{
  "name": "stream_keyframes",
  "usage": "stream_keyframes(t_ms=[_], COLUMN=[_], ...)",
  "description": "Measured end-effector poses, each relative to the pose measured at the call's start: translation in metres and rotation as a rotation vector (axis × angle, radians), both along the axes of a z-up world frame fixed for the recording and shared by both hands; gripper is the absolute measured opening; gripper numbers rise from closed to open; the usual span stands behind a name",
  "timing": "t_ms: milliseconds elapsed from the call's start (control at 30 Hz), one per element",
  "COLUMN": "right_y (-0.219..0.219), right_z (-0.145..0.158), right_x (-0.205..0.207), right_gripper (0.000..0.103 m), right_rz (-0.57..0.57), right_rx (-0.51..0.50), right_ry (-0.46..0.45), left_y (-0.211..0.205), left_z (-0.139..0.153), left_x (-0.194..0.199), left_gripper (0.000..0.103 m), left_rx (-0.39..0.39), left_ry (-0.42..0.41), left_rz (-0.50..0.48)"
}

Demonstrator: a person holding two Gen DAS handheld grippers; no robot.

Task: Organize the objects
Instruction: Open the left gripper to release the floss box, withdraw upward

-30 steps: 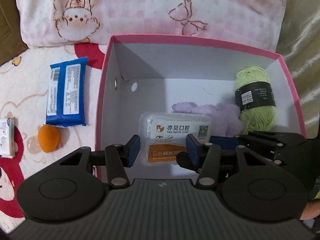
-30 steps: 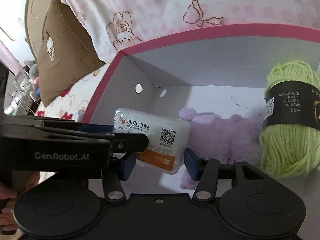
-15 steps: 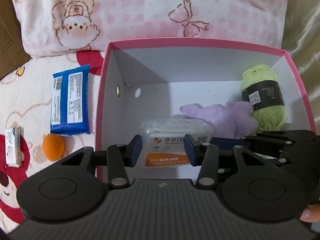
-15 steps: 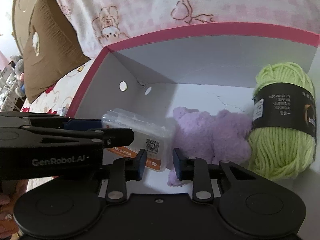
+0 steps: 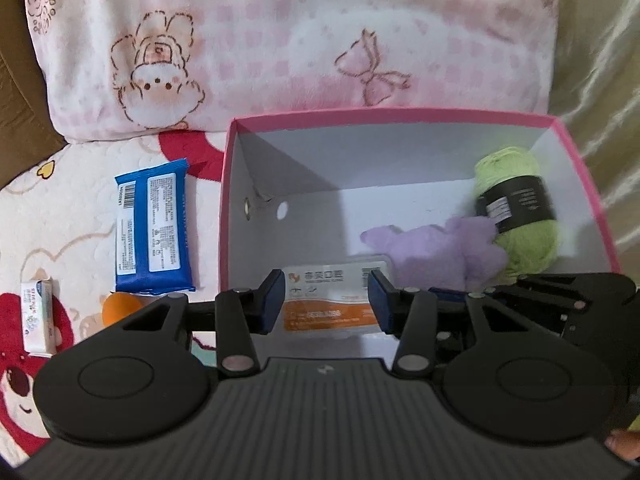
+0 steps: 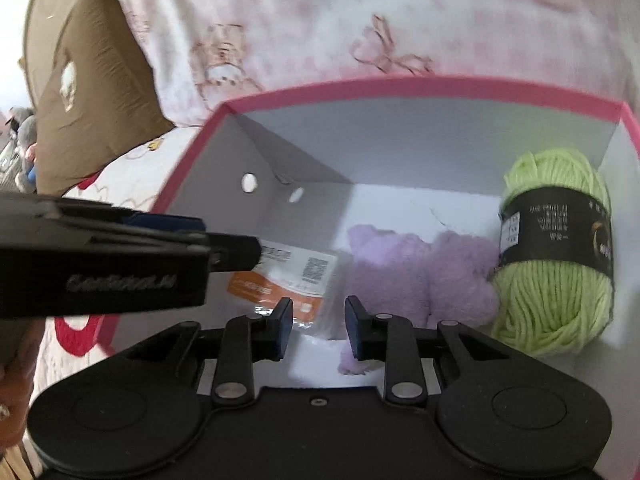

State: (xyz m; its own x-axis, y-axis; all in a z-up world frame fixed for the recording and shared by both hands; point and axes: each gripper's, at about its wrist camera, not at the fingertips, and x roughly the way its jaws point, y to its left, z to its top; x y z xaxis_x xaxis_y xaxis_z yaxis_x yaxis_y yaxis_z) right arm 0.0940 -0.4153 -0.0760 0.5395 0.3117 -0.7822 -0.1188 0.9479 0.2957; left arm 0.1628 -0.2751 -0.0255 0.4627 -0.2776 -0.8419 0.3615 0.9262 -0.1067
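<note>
A pink-rimmed white box [image 5: 400, 114] holds a clear dental-clinic packet [image 5: 328, 298] with an orange label, a purple plush toy [image 5: 440, 252] and a green yarn ball [image 5: 516, 216]. My left gripper [image 5: 326, 304] is open and empty above the box's near edge, with the packet seen between its fingers. My right gripper [image 6: 318, 328] is open and empty, its fingers a narrow gap apart, just right of the left one. The packet [image 6: 288, 276], plush [image 6: 416, 276] and yarn [image 6: 556, 264] also show in the right wrist view.
On the bed sheet left of the box lie a blue wet-wipes pack [image 5: 152, 232], an orange egg-shaped object [image 5: 120, 306] and a small white carton [image 5: 38, 316]. A pink patterned pillow [image 5: 280, 40] lies behind the box. A brown cushion [image 6: 88, 96] is at the left.
Both grippers have pulled back and up from the box. The packet now lies flat in the box, free of both grippers. The right gripper's fingers narrowed over the last second.
</note>
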Motion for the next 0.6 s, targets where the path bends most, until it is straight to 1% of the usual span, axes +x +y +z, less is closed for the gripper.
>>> stream_keyframes(t_ms=[133, 200, 300, 400, 467, 500, 567, 600], right_y=[0.007, 0.008, 0.012, 0.014, 0.018, 0.02, 0.026, 0.031], right_z=[0.018, 0.027, 0.043, 0.058, 0.067, 0.072, 0.08, 0.084], right_x=[-0.017, -0.027, -0.043, -0.056, -0.065, -0.071, -0.082, -0.087], right_gripper=[0.033, 0.034, 0.034, 0.034, 0.037, 0.04, 0.052, 0.061], right_rz=[0.027, 0.024, 0.039, 0.036, 0.036, 0.034, 0.026, 0.021], right_rx=[-0.014, -0.011, -0.045, -0.065, -0.098, -0.123, -0.164, -0.187], right_ry=[-0.039, -0.056, -0.098, -0.118, -0.133, -0.146, -0.166, -0.176], left_y=[0.009, 0.016, 0.031, 0.048, 0.059, 0.064, 0.074, 0.078], left_z=[0.014, 0.022, 0.033, 0.048, 0.057, 0.061, 0.069, 0.073], left_x=[-0.015, -0.022, -0.029, -0.041, -0.048, -0.052, -0.06, -0.065], left_gripper=[0.045, 0.045, 0.045, 0.045, 0.045, 0.045, 0.049, 0.05], left_rx=[-0.056, -0.086, -0.126, -0.168, -0.194, -0.204, -0.214, -0.215], left_ry=[-0.013, 0.005, 0.051, 0.05, 0.05, 0.049, 0.041, 0.039], left_rz=[-0.029, -0.034, -0.018, -0.013, -0.01, -0.009, -0.004, 0.001])
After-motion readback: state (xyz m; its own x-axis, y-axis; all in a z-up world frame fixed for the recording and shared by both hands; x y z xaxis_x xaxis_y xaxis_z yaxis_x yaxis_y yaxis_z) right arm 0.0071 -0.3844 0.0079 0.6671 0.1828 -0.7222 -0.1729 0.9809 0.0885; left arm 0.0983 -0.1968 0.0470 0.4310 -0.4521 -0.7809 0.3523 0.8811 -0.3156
